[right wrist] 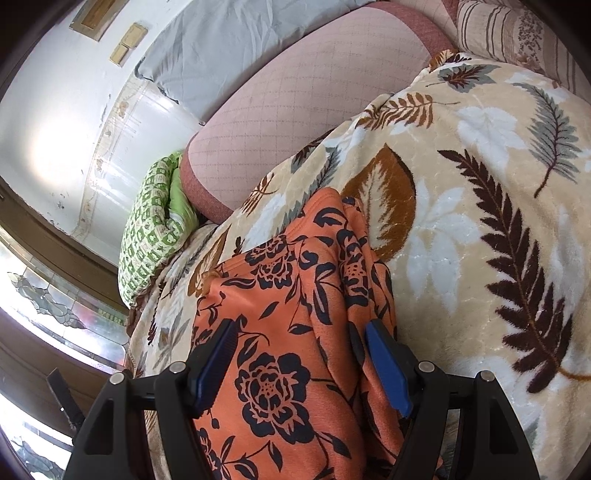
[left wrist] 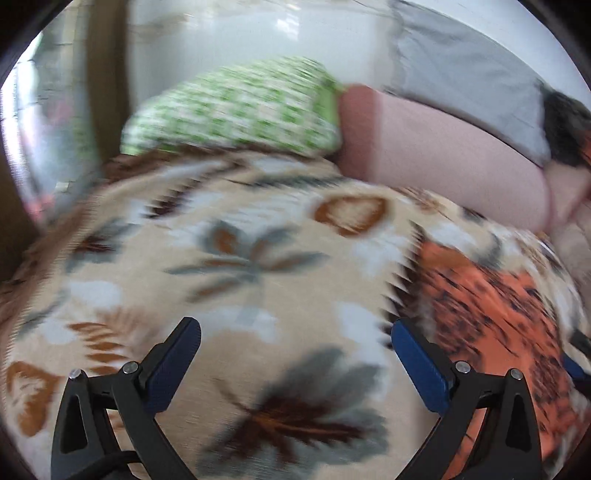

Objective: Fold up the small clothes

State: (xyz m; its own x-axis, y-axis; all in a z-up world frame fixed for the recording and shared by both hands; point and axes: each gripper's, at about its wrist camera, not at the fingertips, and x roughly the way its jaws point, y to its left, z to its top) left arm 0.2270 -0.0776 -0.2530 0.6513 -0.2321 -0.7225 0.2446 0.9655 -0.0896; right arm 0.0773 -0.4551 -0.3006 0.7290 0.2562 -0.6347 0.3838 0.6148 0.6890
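An orange garment with black flowers point(right wrist: 291, 325) lies folded lengthwise on a beige leaf-patterned blanket point(right wrist: 461, 206). My right gripper point(right wrist: 301, 332) is open just above the garment's near part, its blue fingers point(right wrist: 388, 369) standing either side of the cloth. In the blurred left wrist view the garment point(left wrist: 491, 314) lies to the right on the blanket point(left wrist: 240, 258). My left gripper point(left wrist: 295, 336) is open and empty above the bare blanket, left of the garment.
A green-and-white checked pillow point(right wrist: 151, 229) lies at the bed's far end, also in the left wrist view point(left wrist: 236, 107). A pink quilted cushion point(right wrist: 295, 99) and a grey pillow point(right wrist: 229, 48) lie behind. A striped pillow point(right wrist: 517, 33) sits far right. A white wall point(right wrist: 55, 129) and window are on the left.
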